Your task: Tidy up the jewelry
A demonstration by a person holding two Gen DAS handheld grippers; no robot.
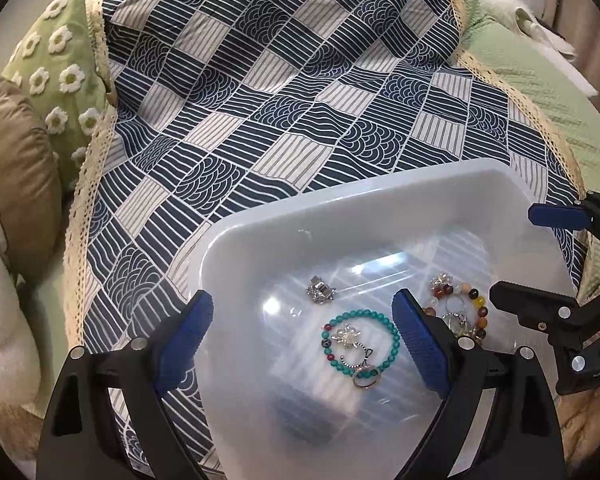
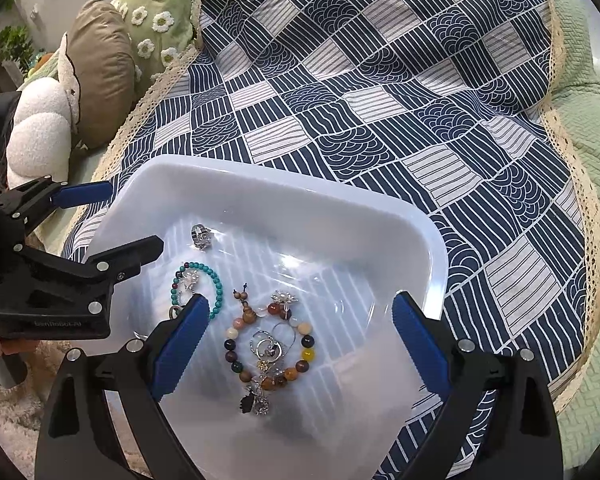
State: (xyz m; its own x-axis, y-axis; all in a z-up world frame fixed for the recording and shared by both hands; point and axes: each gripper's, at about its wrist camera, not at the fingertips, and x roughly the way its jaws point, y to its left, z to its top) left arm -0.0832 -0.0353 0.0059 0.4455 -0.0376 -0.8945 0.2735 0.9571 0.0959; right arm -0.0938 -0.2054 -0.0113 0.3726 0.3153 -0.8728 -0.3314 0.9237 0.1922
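Note:
A translucent white bin (image 1: 340,208) (image 2: 260,178) rests on the patterned cloth and holds the jewelry. In it lie a turquoise bead bracelet (image 1: 392,336) (image 2: 214,280) with a pearl flower and rings inside, a silver ring (image 1: 321,290) (image 2: 200,236), and a multicolour bead bracelet (image 1: 478,304) (image 2: 300,364) around silver rings and charms. My left gripper (image 1: 304,340) hovers open over the bin's left side, above the turquoise bracelet. My right gripper (image 2: 300,344) hangs open over the multicolour bracelet. Neither holds anything. Each gripper shows in the other's view, the right gripper (image 1: 540,256) and the left gripper (image 2: 112,220).
A navy and white patterned cloth (image 1: 300,100) (image 2: 380,100) with a lace border covers a green bedspread (image 1: 540,92). A green daisy cushion (image 1: 66,76) (image 2: 156,12), a brown cushion (image 1: 16,168) and a white plush (image 2: 40,136) lie at the left.

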